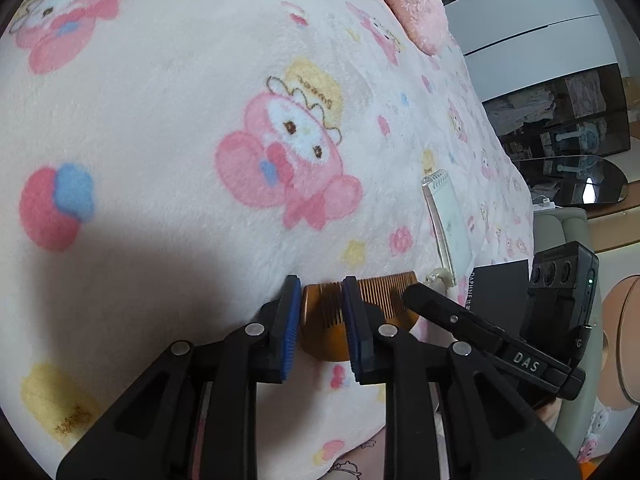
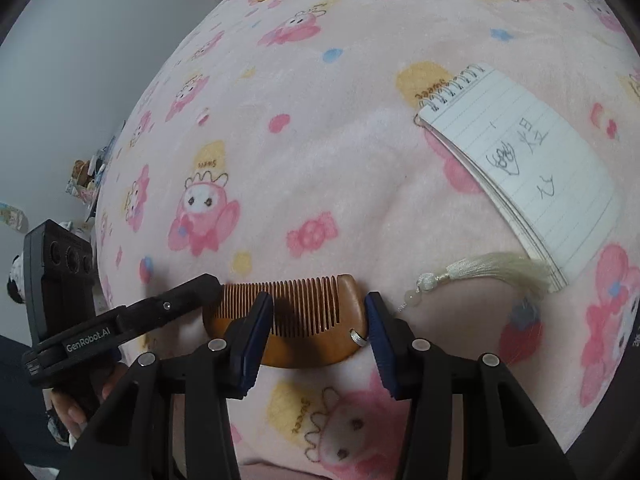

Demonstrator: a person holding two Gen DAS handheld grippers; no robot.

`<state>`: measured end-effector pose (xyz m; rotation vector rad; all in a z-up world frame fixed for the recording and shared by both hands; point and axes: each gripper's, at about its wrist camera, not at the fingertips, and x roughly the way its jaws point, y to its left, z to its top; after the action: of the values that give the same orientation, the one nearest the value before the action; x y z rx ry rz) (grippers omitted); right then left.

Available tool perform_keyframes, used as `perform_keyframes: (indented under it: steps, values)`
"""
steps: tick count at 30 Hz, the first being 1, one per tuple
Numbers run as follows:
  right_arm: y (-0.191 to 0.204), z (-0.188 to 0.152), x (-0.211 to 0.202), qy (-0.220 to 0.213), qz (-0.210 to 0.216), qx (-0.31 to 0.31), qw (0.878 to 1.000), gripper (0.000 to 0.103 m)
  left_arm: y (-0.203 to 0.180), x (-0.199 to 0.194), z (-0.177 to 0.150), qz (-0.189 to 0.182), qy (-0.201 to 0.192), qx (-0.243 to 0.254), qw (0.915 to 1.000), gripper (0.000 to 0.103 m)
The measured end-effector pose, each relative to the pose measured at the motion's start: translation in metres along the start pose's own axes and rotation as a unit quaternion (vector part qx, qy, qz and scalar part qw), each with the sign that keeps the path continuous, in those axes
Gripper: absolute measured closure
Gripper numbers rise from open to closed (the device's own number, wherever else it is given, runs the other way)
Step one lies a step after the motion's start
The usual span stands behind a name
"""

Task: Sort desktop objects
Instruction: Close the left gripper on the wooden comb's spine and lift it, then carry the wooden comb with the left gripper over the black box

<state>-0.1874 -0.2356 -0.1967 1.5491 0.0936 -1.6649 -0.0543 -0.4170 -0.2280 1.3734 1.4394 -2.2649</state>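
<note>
While both grippers straddle the comb (image 2: pixel 288 320), contact seems unclear.

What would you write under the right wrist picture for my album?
Two hand-held grippers, right and left, meet at a wooden comb beside a spiral notepad.

A wooden comb (image 2: pixel 296 316) is straddled by the open right hand-held gripper (image 2: pixel 318 336) on the blanket (image 2: pixel 320 152). A notepad (image 2: pixel 528 160) is seen well apart, a tassel (image 2: pixel 492 270) touching its corner.
</note>
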Motion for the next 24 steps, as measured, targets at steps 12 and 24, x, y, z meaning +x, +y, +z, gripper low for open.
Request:
perform_keyframes:
  steps: [12,24]
  values:
    - [0.017,-0.022,-0.028,-0.029,-0.013,0.0,1.0,0.06,-0.04,-0.045,-0.032,-0.011,-0.018,0.04,0.999,0.074]
    - [0.02,-0.088,-0.219,-0.194,-0.061,0.038,0.978,0.06,-0.218,-0.105,-0.094,-0.071,-0.022,0.211,0.9748,0.076]
